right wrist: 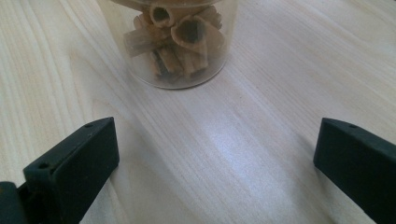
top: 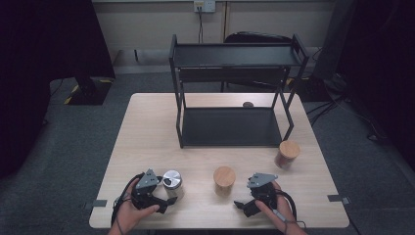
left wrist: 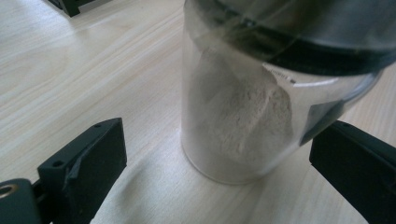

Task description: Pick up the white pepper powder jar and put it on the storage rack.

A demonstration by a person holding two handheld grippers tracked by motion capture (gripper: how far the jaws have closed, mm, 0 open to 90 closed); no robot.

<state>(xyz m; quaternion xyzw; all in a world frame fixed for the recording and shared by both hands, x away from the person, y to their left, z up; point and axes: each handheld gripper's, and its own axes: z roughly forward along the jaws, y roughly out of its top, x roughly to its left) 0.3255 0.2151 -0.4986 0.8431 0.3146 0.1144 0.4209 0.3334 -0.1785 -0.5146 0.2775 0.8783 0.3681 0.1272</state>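
Left gripper [top: 164, 200] sits at the table's [top: 147, 127] near edge, jaws spread wide around a silver-lidded jar [top: 172, 183] of pale powder. No contact yet; the jar stands upright, lid up. Right gripper [top: 243, 205] is gaping too, holding nothing, aimed at a wooden-lidded jar [top: 224, 179] of cinnamon sticks just ahead, also upright. Farther back, another wooden-lidded jar [top: 287, 154] stands beside the black shelf rack [top: 230, 54].

Light wood table [top: 147, 147], centre frame, on grey carpet floor [top: 73, 142]. Black two-tier metal rack [top: 235, 56] at the table's far edge, dark chair [top: 254, 36] behind it. Beige wall [top: 147, 19] across the top, wall socket [top: 204, 6] at upper centre; black curtains [top: 44, 39] at both upper corners.
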